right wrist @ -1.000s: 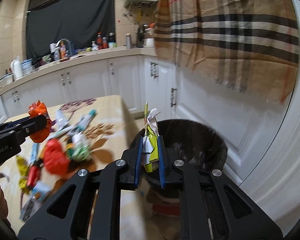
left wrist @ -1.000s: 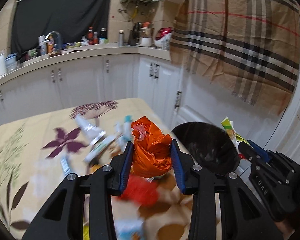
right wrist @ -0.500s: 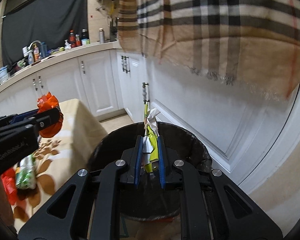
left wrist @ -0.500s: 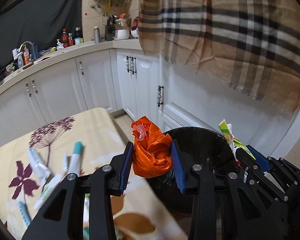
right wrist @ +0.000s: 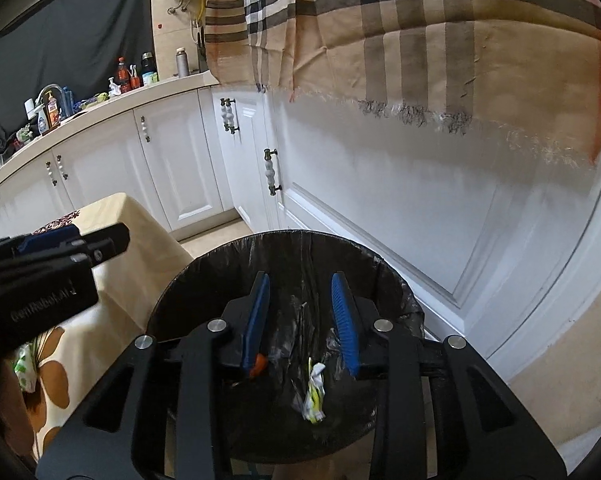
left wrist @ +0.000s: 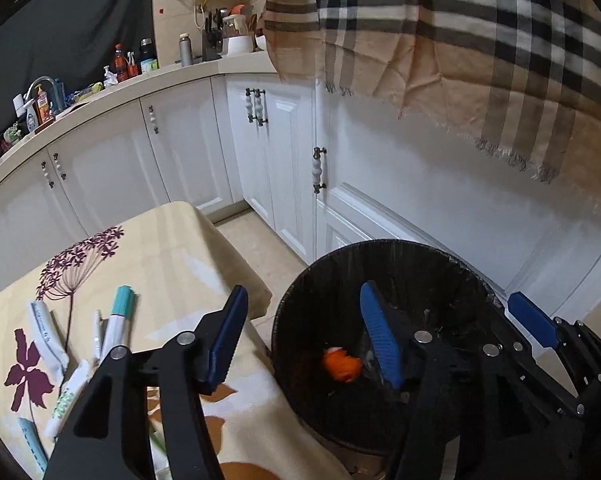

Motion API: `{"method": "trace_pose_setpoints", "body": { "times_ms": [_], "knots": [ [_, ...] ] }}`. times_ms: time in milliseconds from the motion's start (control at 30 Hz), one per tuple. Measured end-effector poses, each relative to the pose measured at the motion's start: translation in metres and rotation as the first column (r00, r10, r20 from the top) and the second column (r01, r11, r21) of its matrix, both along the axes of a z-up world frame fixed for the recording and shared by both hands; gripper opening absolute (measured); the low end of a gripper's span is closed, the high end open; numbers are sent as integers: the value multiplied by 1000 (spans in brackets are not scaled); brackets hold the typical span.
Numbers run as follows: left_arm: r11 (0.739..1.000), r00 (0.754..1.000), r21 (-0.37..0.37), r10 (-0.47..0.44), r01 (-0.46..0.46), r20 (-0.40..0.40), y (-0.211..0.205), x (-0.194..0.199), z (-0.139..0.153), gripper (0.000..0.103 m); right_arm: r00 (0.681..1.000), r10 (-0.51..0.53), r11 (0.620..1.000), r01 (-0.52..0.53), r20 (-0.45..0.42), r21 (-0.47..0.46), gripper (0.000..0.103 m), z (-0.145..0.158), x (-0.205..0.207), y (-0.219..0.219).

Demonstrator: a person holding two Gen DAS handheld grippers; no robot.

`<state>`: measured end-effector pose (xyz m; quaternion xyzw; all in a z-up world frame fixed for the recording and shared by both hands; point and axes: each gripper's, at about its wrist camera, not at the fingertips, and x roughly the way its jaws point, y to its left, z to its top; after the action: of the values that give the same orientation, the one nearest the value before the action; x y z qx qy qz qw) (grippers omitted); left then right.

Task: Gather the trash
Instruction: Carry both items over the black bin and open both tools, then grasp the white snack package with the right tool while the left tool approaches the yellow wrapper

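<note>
Trash: the orange wrapper and yellow-green wrapper now lie inside the black bin, at the desk's three o'clock. Both claws, left and right, have just opened and are empty; more litter remains on the desk.

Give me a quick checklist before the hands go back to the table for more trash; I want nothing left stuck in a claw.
1. Left claw empty: ok, jaws apart after just opening, nothing between them.
2. Right claw empty: ok, jaws have just been opening, nothing between the pads.
3. Orange wrapper inside the black-lined bin: ok.
4. Yellow-white wrapper inside the bin: ok.
5. Trash left on the floral tablecloth: not ok, a teal-capped tube and other tubes remain.
6. Room left in the bin: ok, both pieces lie low inside.
</note>
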<state>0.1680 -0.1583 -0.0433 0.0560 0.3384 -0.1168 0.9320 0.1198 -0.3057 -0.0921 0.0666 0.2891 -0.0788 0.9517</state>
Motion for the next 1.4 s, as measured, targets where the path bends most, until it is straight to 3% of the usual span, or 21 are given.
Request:
{"method": "trace_pose_setpoints", "body": {
  "times_ms": [200, 467, 833, 1200, 1400],
  "knots": [
    [999, 999, -31, 36, -36, 22, 31, -22, 18, 66, 1000, 23, 1000, -23, 18, -2, 33, 15, -32, 13],
    [989, 989, -34, 145, -143, 42, 107, -81, 28, 67, 991, 124, 992, -124, 44, -4, 38, 37, -82, 62],
    [929, 928, -47, 369, -368, 38, 218, -171, 22, 67, 947, 319, 947, -320, 37, 10, 38, 36, -140, 153],
    [876, 875, -40, 481, -480, 57, 275, -236, 11, 67, 865, 502, 865, -503, 14, 5, 39, 24, -186, 237],
    [862, 861, -42, 507, -506, 42, 291, -254, 0, 67, 852, 523, 852, -524, -30, -15, 39, 10, -197, 255]
  ]
}}
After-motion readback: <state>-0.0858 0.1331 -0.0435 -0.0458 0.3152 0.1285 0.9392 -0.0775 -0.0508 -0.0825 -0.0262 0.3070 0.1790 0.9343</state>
